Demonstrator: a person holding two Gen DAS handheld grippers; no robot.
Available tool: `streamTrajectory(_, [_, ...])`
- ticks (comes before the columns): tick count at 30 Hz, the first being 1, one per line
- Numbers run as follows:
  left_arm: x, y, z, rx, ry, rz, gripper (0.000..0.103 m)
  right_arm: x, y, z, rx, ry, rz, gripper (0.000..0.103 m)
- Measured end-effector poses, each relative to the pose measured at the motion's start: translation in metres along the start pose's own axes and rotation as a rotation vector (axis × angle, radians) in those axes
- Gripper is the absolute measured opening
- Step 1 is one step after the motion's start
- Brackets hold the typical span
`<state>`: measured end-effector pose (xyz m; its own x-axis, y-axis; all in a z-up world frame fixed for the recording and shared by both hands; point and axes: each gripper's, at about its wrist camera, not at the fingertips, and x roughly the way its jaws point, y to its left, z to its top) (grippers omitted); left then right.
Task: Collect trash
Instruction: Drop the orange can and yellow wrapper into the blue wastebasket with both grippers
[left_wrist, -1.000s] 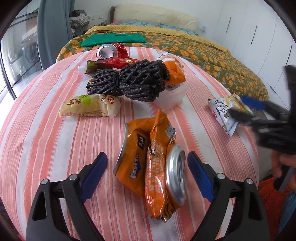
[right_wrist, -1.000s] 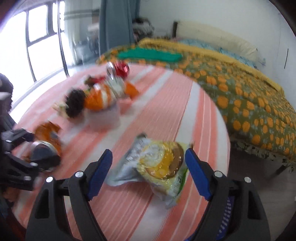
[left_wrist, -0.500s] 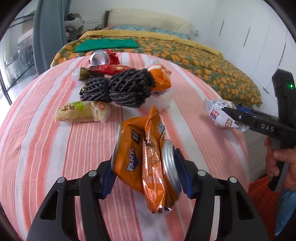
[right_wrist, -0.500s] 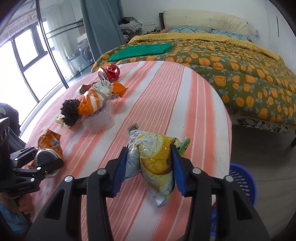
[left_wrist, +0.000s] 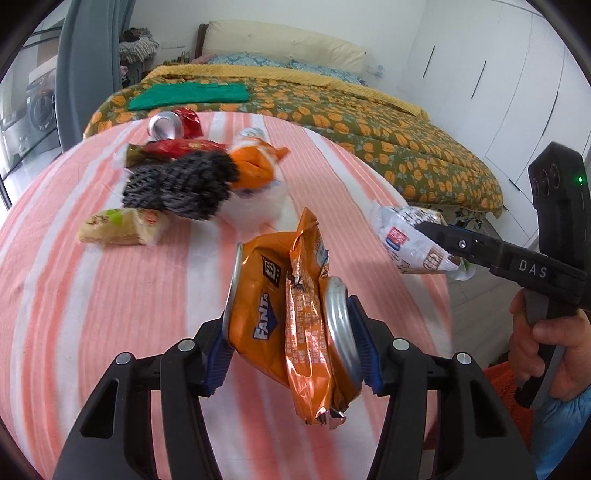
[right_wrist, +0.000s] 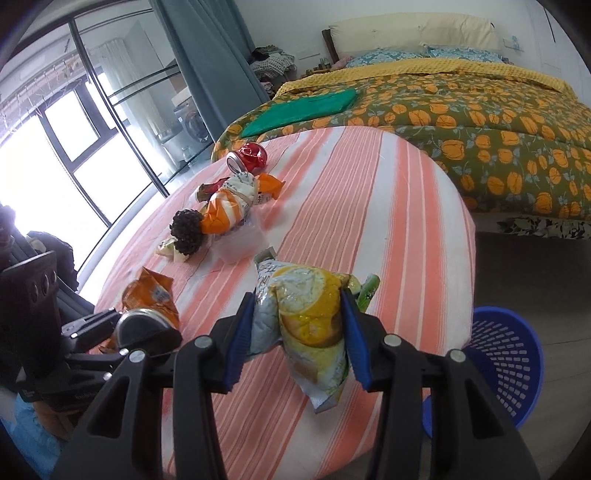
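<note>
My left gripper (left_wrist: 291, 345) is shut on a crushed orange Fanta can (left_wrist: 258, 295) together with an orange snack wrapper (left_wrist: 306, 325), both lifted a little off the striped tablecloth (left_wrist: 92, 295). My right gripper (right_wrist: 297, 332) is shut on a yellow and white snack bag (right_wrist: 306, 314), held above the table's near edge. From the left wrist view, the right gripper (left_wrist: 428, 229) shows at the right with that snack bag (left_wrist: 402, 232) in its jaws. In the right wrist view the left gripper (right_wrist: 122, 332) is at the lower left with the can (right_wrist: 142, 325).
More trash lies on the table: a red crushed can (left_wrist: 177, 122), a red wrapper (left_wrist: 177, 147), a black mesh bundle (left_wrist: 181, 184), an orange bag (left_wrist: 255, 166) on a clear tub, a beige snack pack (left_wrist: 118, 225). A blue basket (right_wrist: 502, 354) stands on the floor at the right. A bed (right_wrist: 461, 110) is behind.
Both grippers closed from wide open: the left on the can and wrapper, the right on the snack bag. Both have since lifted their loads slightly off the table.
</note>
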<state>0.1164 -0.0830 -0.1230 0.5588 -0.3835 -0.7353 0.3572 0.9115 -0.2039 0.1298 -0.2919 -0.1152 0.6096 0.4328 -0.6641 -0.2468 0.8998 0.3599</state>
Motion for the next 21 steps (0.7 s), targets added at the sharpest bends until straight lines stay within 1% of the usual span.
streamTrajectory(3, [0.005,-0.022,0.002,0.021,0.026,-0.015,0.055,-0.011,-0.014,0.001,0.037,0.003,0.016,0.045])
streamTrajectory(6, [0.011,-0.049,0.008,0.052,0.041,-0.050,0.055,-0.030,-0.040,0.006,0.087,-0.013,-0.002,0.045])
streamTrajectory(10, [0.026,-0.091,0.023,0.069,0.076,-0.120,0.056,-0.057,-0.080,0.012,0.120,-0.021,-0.110,0.045])
streamTrajectory(12, [0.036,-0.113,0.028,0.081,0.095,-0.150,0.056,-0.068,-0.106,0.013,0.157,-0.015,-0.153,0.045])
streamTrajectory(17, [0.075,-0.180,0.035,0.154,0.146,-0.188,0.058,-0.078,-0.171,-0.004,0.285,-0.017,-0.240,0.045])
streamTrajectory(19, [0.091,-0.201,0.034,0.178,0.158,-0.188,0.059,-0.076,-0.199,-0.018,0.361,-0.018,-0.252,0.045])
streamTrajectory(21, [0.109,-0.220,0.031,0.206,0.172,-0.179,0.059,-0.073,-0.219,-0.025,0.433,-0.010,-0.239,0.045])
